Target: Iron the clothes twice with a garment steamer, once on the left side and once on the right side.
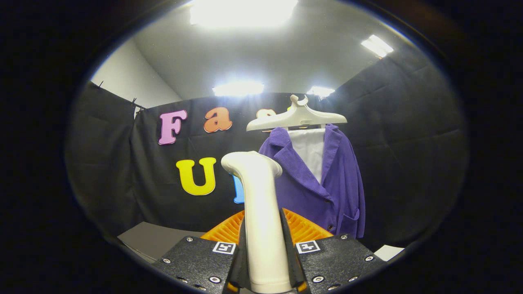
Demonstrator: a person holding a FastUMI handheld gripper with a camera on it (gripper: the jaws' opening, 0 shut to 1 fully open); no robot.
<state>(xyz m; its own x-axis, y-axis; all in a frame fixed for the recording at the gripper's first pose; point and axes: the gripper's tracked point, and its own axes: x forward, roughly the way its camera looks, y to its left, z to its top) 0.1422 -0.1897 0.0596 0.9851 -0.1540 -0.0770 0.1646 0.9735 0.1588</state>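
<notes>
We see our hand-held gripper (264, 249) clamped from both sides on the upright handle of the white garment steamer (258, 212), whose head rises ahead of the fingers, while the purple cardigan (327, 183) hangs on a cream hanger (297, 117) beyond at two o'clock.

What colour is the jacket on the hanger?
Purple, seen best in the gripper view: the jacket hangs beyond the gripper holding the steamer.
</notes>
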